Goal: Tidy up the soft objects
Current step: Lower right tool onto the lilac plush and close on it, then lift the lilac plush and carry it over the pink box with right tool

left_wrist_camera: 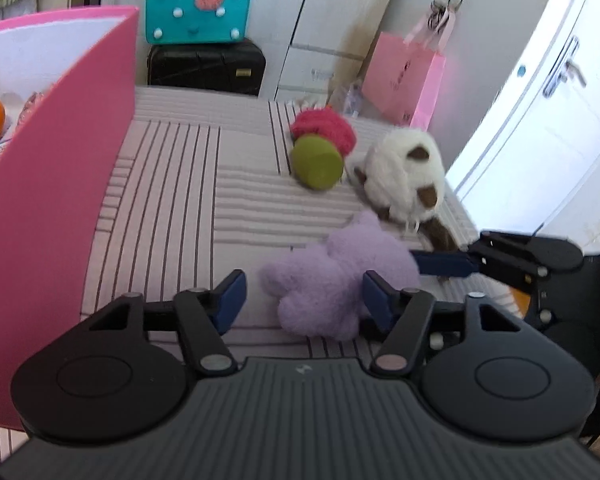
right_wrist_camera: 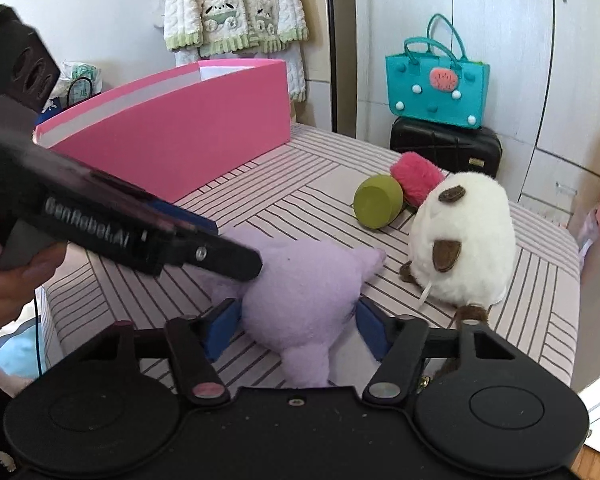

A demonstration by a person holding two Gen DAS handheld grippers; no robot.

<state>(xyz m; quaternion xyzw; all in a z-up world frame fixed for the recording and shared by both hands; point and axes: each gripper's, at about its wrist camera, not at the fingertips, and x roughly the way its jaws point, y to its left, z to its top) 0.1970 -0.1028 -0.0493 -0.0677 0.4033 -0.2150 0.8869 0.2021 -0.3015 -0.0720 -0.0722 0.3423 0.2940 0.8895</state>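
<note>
Three fuzzy plush toys (right_wrist_camera: 300, 292) on striped fabric (right_wrist_camera: 300, 200)

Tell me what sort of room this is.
Probably a bedroom: a striped quilted mattress serves as the work surface, white wardrobe doors stand behind it, and a fluffy cream robe hangs on the wall.

Lilac plush (right_wrist_camera: 304, 300) flat on striped bed; white/brown plush (right_wrist_camera: 464, 240) upright just beside; pink-green toy (right_wrist_camera: 396, 196) behind.
</note>
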